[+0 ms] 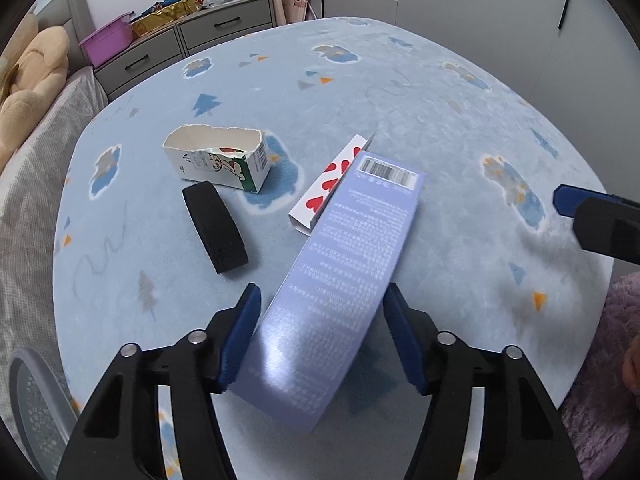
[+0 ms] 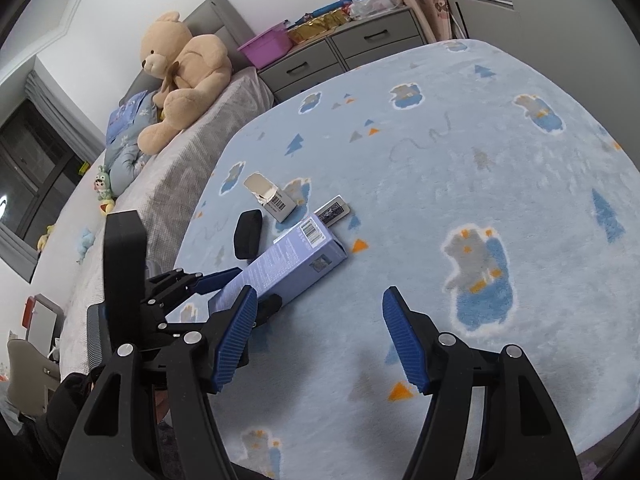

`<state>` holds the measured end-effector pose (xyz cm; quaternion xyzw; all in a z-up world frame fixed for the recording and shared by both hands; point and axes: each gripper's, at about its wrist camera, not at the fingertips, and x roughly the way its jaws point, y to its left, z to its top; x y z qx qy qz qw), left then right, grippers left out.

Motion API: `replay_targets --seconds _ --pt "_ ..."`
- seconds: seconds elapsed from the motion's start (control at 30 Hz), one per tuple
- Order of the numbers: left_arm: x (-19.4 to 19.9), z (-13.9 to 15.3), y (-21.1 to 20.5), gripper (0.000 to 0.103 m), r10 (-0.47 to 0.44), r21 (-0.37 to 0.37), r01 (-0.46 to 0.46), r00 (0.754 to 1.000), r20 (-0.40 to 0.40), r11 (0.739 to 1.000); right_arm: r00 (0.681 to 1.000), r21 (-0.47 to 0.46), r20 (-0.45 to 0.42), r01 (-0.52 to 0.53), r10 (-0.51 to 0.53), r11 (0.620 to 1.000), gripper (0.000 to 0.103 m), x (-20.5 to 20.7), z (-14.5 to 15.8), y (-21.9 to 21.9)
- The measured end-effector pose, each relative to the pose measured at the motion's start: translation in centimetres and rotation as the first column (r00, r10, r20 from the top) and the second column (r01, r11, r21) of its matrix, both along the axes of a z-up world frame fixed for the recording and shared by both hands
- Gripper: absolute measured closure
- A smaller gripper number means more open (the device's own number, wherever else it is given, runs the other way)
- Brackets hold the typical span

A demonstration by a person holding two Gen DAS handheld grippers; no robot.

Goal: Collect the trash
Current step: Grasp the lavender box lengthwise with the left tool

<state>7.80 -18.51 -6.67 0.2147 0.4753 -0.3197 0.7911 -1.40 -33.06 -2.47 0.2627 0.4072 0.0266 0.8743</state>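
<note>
A long lilac box (image 1: 340, 264) with a barcode lies slanted on the pale blue blanket (image 1: 440, 128), its near end between the fingers of my left gripper (image 1: 320, 320); the pads touch or nearly touch its sides. Under its far end lies a white box with red hearts (image 1: 328, 184). A torn milk carton (image 1: 224, 160) and a black oblong case (image 1: 214, 226) lie to the left. My right gripper (image 2: 318, 332) is open and empty over bare blanket, to the right of the lilac box (image 2: 288, 264). The left gripper (image 2: 208, 280) shows at that box's near end.
The blanket (image 2: 480, 160) covers a bed. A teddy bear (image 2: 180, 72) sits on the grey pillow side to the left. Grey drawers (image 2: 360, 48) with a purple tub (image 2: 268, 46) stand behind. A grey mesh bin rim (image 1: 28, 400) shows at the lower left.
</note>
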Motion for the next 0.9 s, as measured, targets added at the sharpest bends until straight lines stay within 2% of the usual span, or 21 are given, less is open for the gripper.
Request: replay_targets --seconds 0.17,0.4,0.6,0.9 --pt "-1.7 0.5 0.8 0.058 0.031 -0.049 -0.032 0.999 -0.032 0.998 1.0 -0.012 0.004 0.011 -0.011 1.0 0.039 -0.1 0.0 -0.1" --pt "-4.1 1.8 2.8 0.059 0.086 -0.136 -0.093 0.995 -0.06 0.986 1.0 -0.038 -0.005 0.023 -0.023 0.999 0.039 0.1 -0.1 -0.2" --pt "-4.4 4.5 5.8 0.059 0.168 -0.191 -0.168 0.986 -0.015 0.967 1.0 -0.07 -0.021 -0.007 0.006 0.997 0.039 1.2 -0.2 1.0" --pt "-1.6 8.8 9.7 0.059 0.315 -0.25 -0.283 0.943 0.102 0.926 0.989 -0.15 -0.045 -0.145 0.14 0.978 0.038 5.8 -0.2 3.9"
